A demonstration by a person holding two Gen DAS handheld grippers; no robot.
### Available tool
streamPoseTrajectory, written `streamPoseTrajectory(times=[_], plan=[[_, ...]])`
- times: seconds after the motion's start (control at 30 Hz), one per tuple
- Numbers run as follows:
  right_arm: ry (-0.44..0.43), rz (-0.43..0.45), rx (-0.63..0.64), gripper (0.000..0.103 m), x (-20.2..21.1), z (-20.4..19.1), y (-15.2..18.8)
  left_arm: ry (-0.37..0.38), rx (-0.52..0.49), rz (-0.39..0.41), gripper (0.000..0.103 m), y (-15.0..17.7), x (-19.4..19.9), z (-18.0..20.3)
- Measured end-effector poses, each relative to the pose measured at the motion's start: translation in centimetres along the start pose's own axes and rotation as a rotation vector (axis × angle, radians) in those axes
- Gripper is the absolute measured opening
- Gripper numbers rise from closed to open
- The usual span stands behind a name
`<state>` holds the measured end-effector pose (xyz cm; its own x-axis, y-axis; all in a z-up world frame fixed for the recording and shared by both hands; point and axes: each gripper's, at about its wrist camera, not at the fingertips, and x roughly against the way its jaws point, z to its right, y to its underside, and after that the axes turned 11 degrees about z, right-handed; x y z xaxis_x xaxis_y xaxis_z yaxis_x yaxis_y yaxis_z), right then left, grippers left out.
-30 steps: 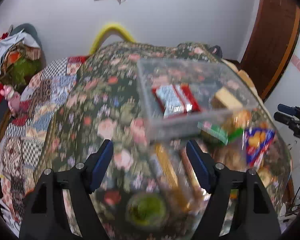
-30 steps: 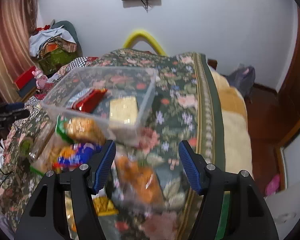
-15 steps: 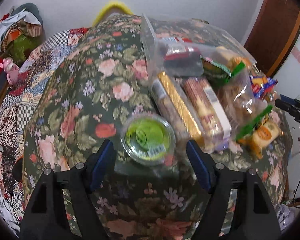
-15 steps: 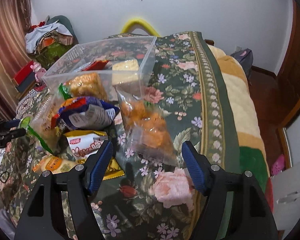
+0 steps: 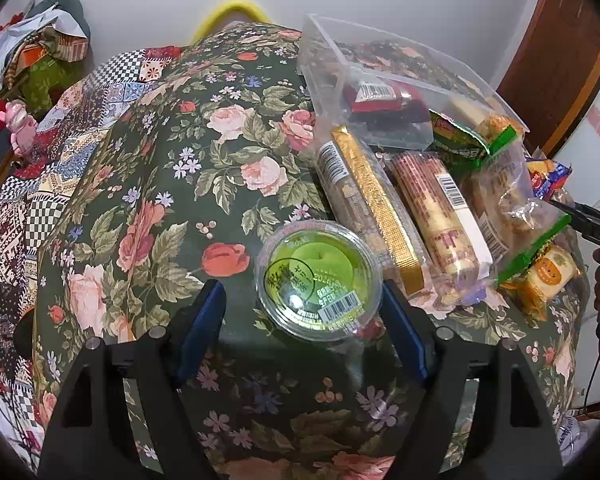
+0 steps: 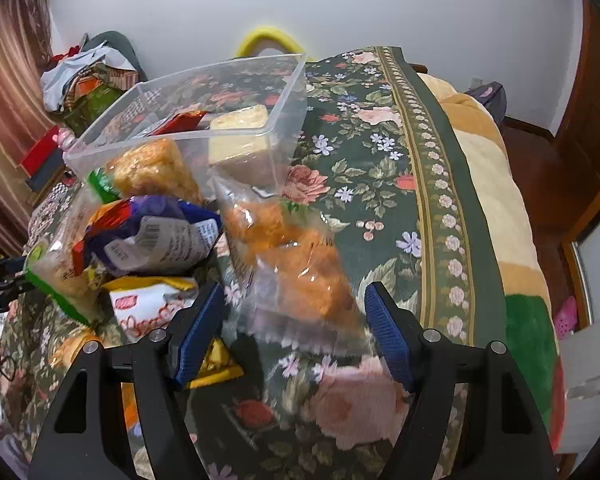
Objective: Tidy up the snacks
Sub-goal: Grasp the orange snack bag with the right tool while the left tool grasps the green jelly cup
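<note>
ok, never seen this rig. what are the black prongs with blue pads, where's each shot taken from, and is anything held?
No robot arm here: a person carries a two-finger gripper in each hand, and each gripper has a fisheye camera looking along its fingers. The black prongs with blue pads are those fingers.

Left wrist view: the left gripper is open, its jaws just widened, around a green-lidded cup on the floral bedspread. The right pad looks close to the cup's rim; no grip shows.

Right wrist view: the right gripper is open over a clear bag of orange snacks, pads not pressing it.

Behind both sits a clear plastic bin with a few packets inside, and more snack packs lie beside it. Nothing is held.
</note>
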<state>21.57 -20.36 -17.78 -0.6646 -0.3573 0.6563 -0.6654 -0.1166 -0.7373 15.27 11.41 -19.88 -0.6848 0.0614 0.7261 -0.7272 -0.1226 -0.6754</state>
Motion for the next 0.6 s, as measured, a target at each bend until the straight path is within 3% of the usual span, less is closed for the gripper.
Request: streamPoseTrajectory(times=[0.1,0.23,0.33,0.4,0.6], plan=[[0.005,0.003,0.001,0.07,-0.4,0.0,0.0,0.006,0.0,0.024,0.079,0.1,0.0,0.0],[0.0,-0.007,-0.016,0.069,-1.1,0.1,0.1,0.036,0.009,0.049,0.067,-0.1,-0.3,0.2],[-0.003,-0.006,-0.028,0.057,-1.3,0.0,0.1,0.061,0.02,0.054,0.057,-0.2,-0.6,0.3],[-0.003,0.002,-0.034,0.05,-1.3,0.1,0.1,0.059,0.022,0.06,0.057,-0.2,-0.7,0.3],[-0.028,0.021,-0.056,0.044,-0.4,0.2,0.0,0.042,0.011,0.071,0.056,0.4,0.0,0.7]])
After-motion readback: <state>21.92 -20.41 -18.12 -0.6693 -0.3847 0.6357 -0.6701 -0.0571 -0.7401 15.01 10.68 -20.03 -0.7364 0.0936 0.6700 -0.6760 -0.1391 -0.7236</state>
